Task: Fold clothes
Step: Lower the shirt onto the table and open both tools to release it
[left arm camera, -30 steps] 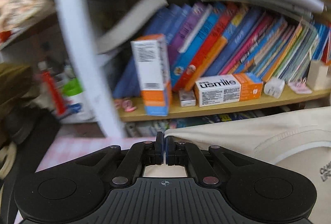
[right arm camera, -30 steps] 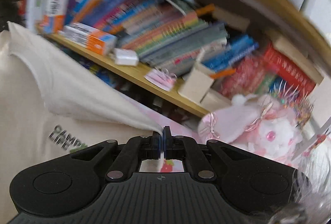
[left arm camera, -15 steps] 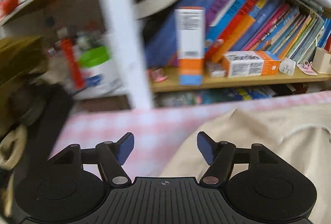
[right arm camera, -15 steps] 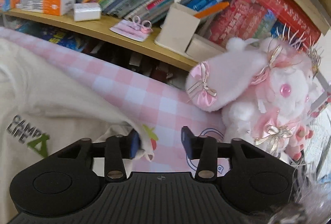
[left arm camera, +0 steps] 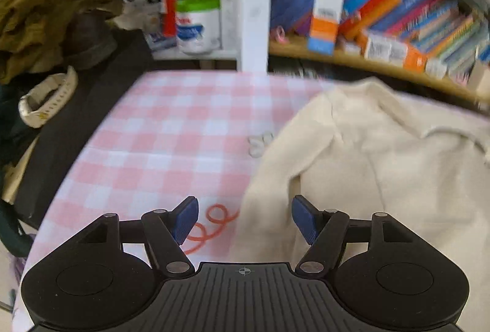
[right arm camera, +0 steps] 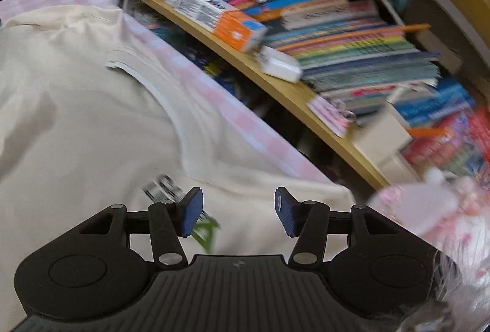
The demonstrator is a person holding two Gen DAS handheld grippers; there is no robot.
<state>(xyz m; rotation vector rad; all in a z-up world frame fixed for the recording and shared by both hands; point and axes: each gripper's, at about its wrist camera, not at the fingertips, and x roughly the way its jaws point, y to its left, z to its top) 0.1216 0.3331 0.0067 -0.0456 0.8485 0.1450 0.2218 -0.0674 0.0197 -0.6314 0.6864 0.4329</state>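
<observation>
Spread on the desk [left arm camera: 171, 130]: shirt [left arm camera: 382, 166], toward the right. Behind the desk, a shelf [right arm camera: 284, 90] holding books [right arm camera: 352, 35] and boxes [right arm camera: 220, 16]. Left of the desk, heaped cloth [left arm camera: 46, 7]. At the desk's far right corner, a plush toy [right arm camera: 428, 209].

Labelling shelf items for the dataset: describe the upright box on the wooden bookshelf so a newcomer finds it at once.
Start at the wooden bookshelf behind the pink checked tablecloth, just right of the white post. There the upright box stands on end, leaning against the blue books. Unlike the similar carton lying flat further right, it stands tall, white on top with orange and blue bands at its base.
</observation>
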